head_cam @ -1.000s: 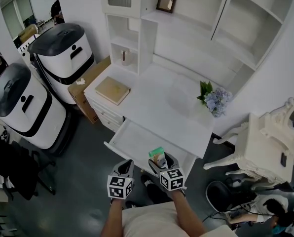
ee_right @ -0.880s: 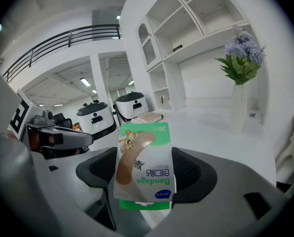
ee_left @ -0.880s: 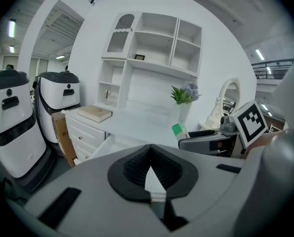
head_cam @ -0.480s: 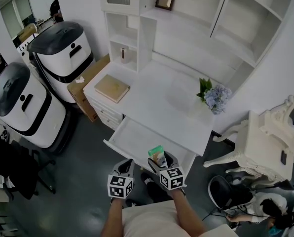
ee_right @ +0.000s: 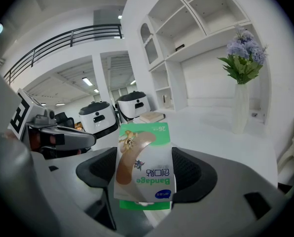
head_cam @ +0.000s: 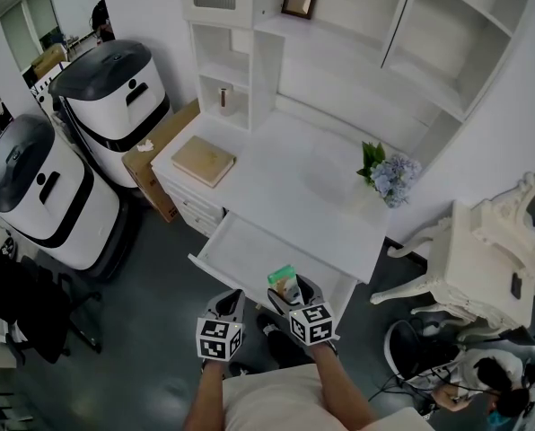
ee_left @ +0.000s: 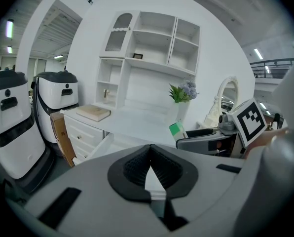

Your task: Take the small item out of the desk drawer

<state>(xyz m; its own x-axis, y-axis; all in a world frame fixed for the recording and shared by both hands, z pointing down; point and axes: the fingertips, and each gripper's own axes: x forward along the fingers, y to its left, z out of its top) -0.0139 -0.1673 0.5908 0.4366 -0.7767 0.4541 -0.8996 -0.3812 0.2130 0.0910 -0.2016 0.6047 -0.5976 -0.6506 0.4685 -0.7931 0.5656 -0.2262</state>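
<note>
My right gripper (ee_right: 146,174) is shut on a small green and white bandage box (ee_right: 144,164), held upright between the pads. In the head view the bandage box (head_cam: 284,279) sits in the right gripper (head_cam: 290,293) just in front of the open desk drawer (head_cam: 249,250), whose white inside looks bare. My left gripper (head_cam: 227,305) hangs beside it, lower left, outside the drawer. In the left gripper view the left gripper (ee_left: 151,174) has its pads pressed together on nothing, and the green box (ee_left: 177,130) shows at its right.
A white desk (head_cam: 285,182) with shelves carries a tan book (head_cam: 205,162) and a vase of flowers (head_cam: 389,182). Two large white and black machines (head_cam: 34,191) stand at the left. A white ornate chair (head_cam: 483,259) is at the right, with a person (head_cam: 483,384) low beyond it.
Both grippers stay nearly where they were, the right one still holding the bandage box. Only the view has shifted slightly.
</note>
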